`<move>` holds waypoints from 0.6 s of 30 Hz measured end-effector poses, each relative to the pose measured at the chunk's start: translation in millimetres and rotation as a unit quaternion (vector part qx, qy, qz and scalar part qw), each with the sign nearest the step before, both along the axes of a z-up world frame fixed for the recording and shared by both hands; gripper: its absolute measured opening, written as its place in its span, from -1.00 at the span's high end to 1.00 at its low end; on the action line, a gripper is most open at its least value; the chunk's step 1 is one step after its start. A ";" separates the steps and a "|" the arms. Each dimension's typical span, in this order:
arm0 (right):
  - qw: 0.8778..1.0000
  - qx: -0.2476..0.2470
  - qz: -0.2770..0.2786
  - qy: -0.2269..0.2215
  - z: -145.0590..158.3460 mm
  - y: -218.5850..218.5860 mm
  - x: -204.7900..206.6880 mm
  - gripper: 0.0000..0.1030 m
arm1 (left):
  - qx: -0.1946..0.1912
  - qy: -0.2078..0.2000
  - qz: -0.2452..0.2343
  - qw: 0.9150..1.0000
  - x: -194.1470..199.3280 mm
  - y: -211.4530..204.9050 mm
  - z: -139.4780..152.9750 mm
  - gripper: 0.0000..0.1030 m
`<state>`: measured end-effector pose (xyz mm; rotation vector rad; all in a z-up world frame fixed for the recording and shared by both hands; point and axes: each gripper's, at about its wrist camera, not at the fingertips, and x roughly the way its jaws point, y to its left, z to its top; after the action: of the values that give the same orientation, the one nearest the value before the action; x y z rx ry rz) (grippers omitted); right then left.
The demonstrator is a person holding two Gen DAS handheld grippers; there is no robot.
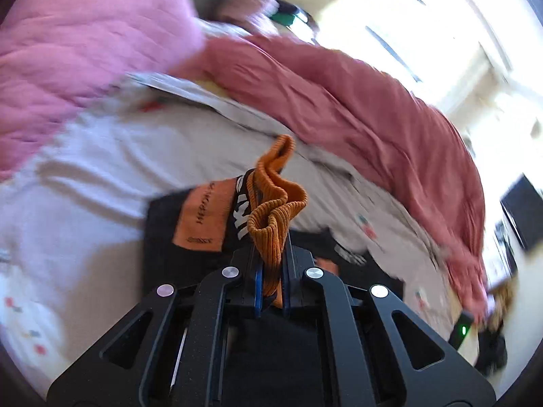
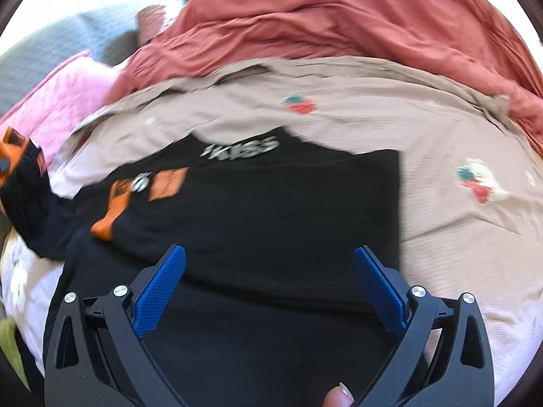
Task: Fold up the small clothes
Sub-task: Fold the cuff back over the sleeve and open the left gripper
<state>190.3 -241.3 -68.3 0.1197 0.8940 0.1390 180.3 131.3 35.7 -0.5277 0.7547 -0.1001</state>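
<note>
Orange ribbed cuff (image 1: 271,203) is clamped in the left gripper (image 1: 271,291), lifted above the black garment (image 2: 258,210), which is spread on the beige sheet (image 2: 441,237). Right gripper (image 2: 269,291) is held apart over the garment's 6 o'clock edge, apparently not touching.
</note>
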 end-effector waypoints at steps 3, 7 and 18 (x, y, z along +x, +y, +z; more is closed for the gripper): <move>0.999 0.017 -0.034 -0.004 2.9 -27.6 2.3 -0.92 | 0.014 0.025 -0.051 0.998 19.0 -54.5 -20.6 0.95; 0.998 0.038 -0.058 -0.006 5.0 -49.5 3.8 -0.92 | 0.031 0.074 -0.096 0.992 37.2 -103.7 -62.0 0.95; 0.998 0.059 -0.031 0.001 3.2 -33.0 4.8 -0.92 | 0.059 0.120 -0.177 0.975 37.1 -153.7 -113.7 0.04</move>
<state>195.0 -274.4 -65.1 0.2580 0.8829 0.1341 217.3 -22.4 -78.0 -0.2897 1.0815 -0.3254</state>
